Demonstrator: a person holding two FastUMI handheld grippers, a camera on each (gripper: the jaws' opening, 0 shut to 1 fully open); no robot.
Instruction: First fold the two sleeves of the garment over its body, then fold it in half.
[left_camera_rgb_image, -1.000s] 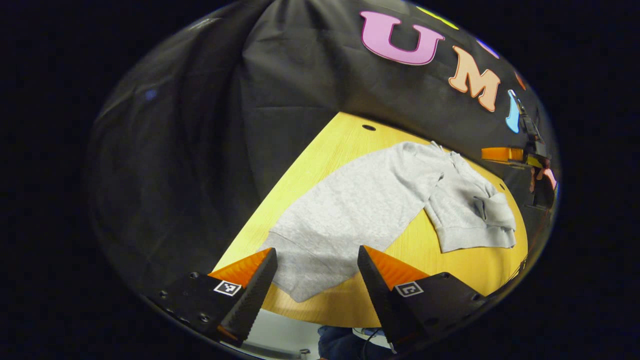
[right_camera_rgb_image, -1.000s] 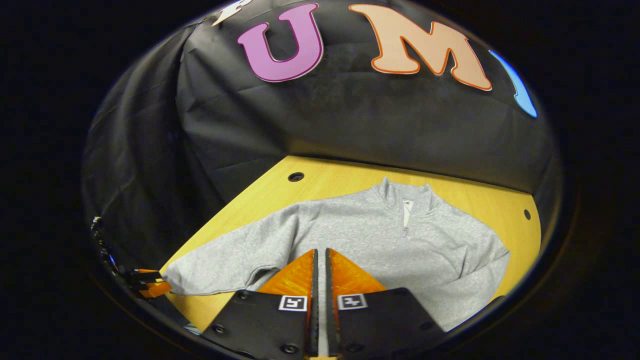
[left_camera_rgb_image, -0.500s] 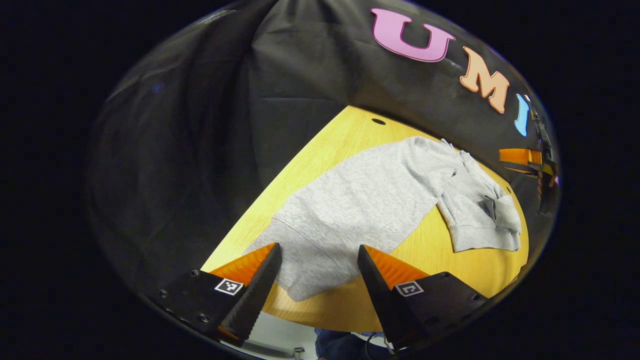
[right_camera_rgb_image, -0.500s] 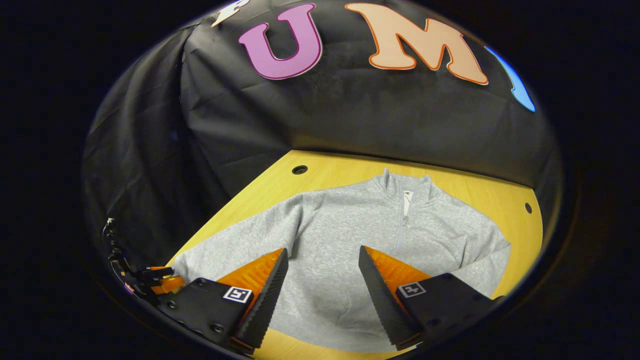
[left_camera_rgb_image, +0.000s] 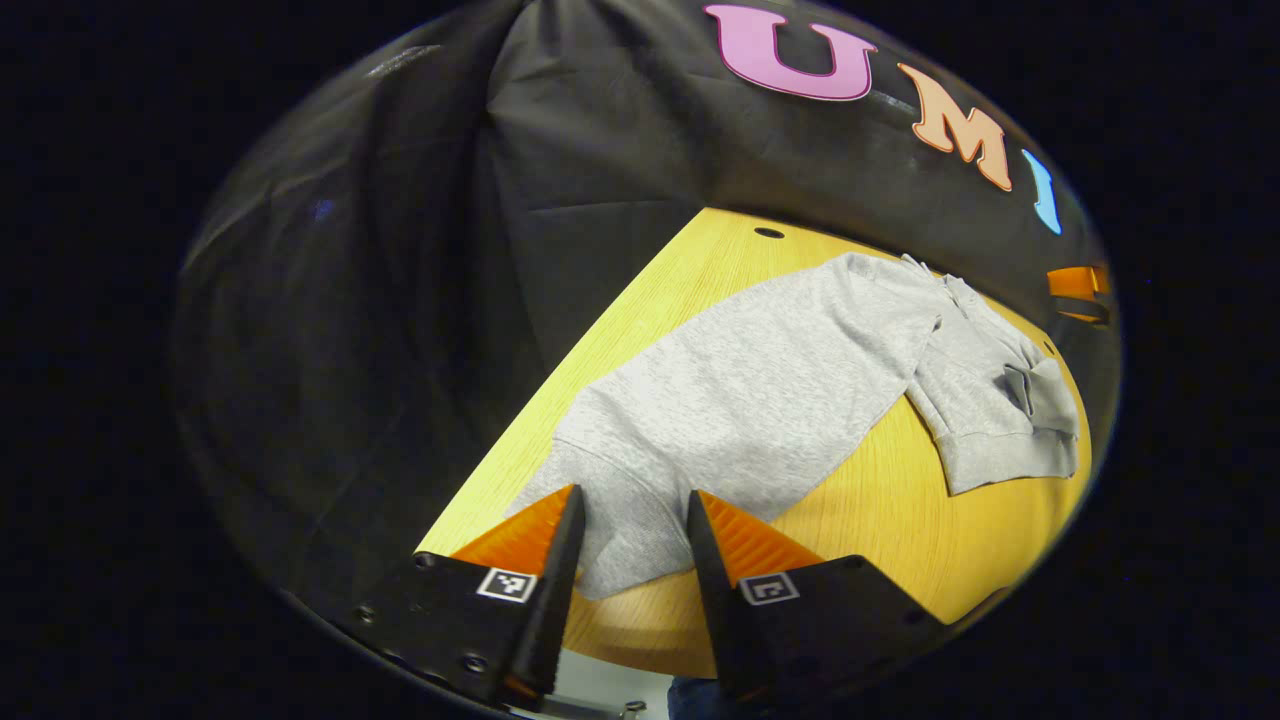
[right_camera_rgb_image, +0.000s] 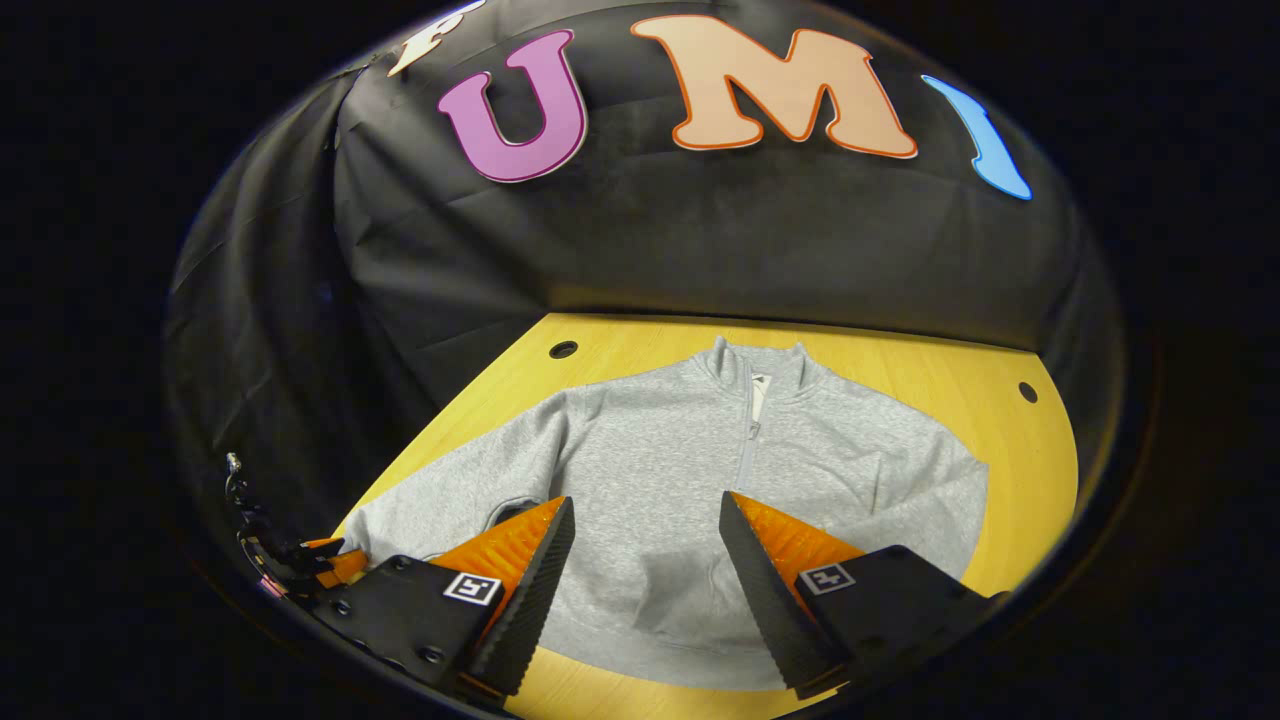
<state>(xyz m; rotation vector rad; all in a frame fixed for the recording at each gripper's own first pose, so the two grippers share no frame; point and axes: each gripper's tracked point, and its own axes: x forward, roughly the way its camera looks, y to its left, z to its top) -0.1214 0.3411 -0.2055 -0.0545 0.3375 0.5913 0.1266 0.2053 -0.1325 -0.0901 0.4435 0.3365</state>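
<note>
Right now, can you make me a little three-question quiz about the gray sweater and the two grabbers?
1. True or false: the right gripper is shut on the gray zip-neck sweatshirt.
2. Which part lies between the left gripper's fingers: A) collar, B) sleeve cuff, C) hem?
3. Fill in: the sweatshirt lies on a wooden ____.

Key: 1 false, its fingers are spread apart above the sweatshirt body. 2 B. 3 table.

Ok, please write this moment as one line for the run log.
stage: first sleeve fold | left gripper: open, around sleeve cuff | right gripper: open, over sweatshirt | table
</note>
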